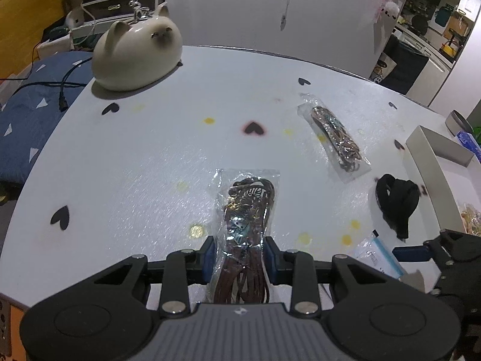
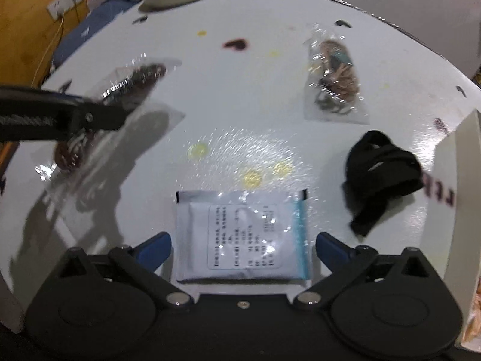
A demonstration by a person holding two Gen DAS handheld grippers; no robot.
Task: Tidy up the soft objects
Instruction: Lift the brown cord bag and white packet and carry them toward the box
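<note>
White table (image 1: 126,162): left gripper (image 1: 239,258) clamped on cord pkt (image 1: 245,210), lift level; right gripper (image 2: 243,248) wide, straddling white sachet (image 2: 240,234), squeeze gently.

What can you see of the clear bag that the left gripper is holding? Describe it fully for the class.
The clear bag is a long, glossy plastic sleeve, crinkled and catching glare. Inside lie dark reddish-brown cords bundled lengthwise, with a patterned black-and-white piece and a teal bit near the middle. The left gripper is shut on its near part, a blue pad pressing each side. The right wrist view shows it blurred, apparently raised off the white table, its shadow beneath. Nothing else touches it.
</note>
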